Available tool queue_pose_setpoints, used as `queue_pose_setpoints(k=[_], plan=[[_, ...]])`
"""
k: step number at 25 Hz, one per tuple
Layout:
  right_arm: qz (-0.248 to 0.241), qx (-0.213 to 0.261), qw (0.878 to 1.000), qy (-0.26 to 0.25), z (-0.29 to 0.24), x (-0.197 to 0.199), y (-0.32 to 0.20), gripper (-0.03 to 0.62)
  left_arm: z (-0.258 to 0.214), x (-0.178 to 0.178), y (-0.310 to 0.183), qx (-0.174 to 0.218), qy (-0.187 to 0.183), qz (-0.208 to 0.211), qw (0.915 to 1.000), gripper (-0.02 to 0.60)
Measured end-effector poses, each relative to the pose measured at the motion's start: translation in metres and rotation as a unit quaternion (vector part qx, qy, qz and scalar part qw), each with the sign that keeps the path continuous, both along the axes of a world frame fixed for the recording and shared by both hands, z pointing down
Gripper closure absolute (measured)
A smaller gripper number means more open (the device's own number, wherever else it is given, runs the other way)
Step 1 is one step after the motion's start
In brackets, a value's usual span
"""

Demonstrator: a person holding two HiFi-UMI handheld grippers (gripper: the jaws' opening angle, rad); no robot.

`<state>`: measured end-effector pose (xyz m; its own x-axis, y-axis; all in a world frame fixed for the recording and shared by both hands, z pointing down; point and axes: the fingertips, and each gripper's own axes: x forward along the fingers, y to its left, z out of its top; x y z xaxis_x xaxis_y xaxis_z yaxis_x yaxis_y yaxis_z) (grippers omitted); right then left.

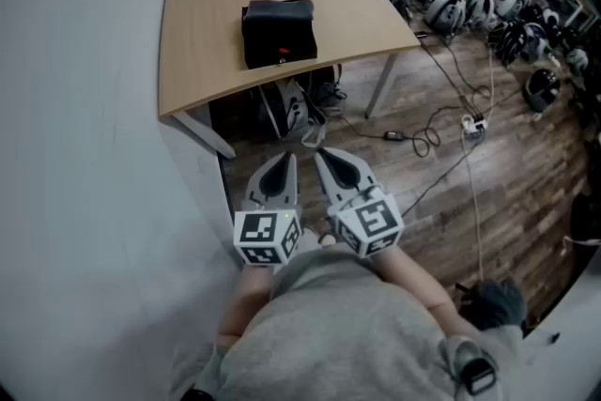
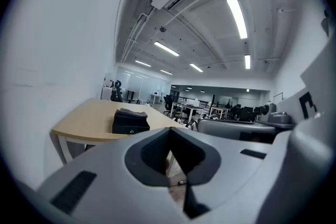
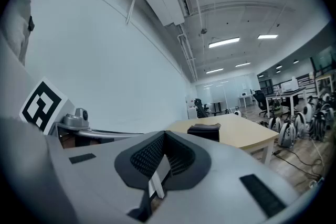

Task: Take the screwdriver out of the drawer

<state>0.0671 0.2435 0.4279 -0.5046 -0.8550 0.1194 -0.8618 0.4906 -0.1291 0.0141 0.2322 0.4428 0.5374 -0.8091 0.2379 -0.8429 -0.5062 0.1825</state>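
- The left gripper (image 1: 284,161) and the right gripper (image 1: 327,157) sit side by side close to the person's body, both pointing roughly level toward the worktop (image 1: 202,23).
- Left jaws: closed together, with nothing between them.
- Right jaws: fully closed as well, and empty.
- No screwdriver shows in any view. Going by the task, it probably lies inside the black box (image 1: 279,33), the only thing on the worktop.
- The box lies straight ahead of both jaws and well apart from them, with open floor (image 1: 441,192) in between.
- It sits up and to the left of the left jaws, and up and to the right of the right jaws, so it lies on a line between the two.
- Neither hand is clearly nearer; the left may be slightly closer.
- The box's long side runs across the line of the jaws, and its front face, which has a small mark, is turned toward them.
- The box looks closed, so its contents and the way the screwdriver's long axis runs cannot be told.
- The coming move probably calls for carrying both jaws forward to that front face before anything can be opened.
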Motion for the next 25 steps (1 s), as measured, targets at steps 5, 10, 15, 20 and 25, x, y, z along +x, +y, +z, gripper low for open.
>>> queue_pose_setpoints(k=[5, 10, 15, 20, 25], plan=[[0.001, 0.009, 1.000, 0.012, 0.005, 0.002, -0.002, 0.594, 0.003, 0.001, 0.001, -0.004, 0.003, 0.000, 1.0000, 0.580], [-0.002, 0.016, 1.000, 0.012, -0.006, 0.003, -0.003, 0.594, -0.001, 0.004, 0.002, -0.012, 0.012, -0.001, 0.9999, 0.580], [-0.005, 0.015, 1.000, -0.014, -0.011, 0.004, -0.009, 0.594, -0.005, -0.001, -0.003, -0.012, 0.013, -0.008, 0.9998, 0.580], [-0.016, 0.019, 1.000, -0.005, -0.010, 0.004, -0.019, 0.594, -0.002, -0.007, -0.018, -0.015, 0.013, -0.020, 0.9996, 0.580], [-0.024, 0.013, 1.000, 0.012, -0.006, 0.000, -0.042, 0.594, 0.004, -0.009, -0.045, -0.018, 0.015, -0.025, 0.9994, 0.580]])
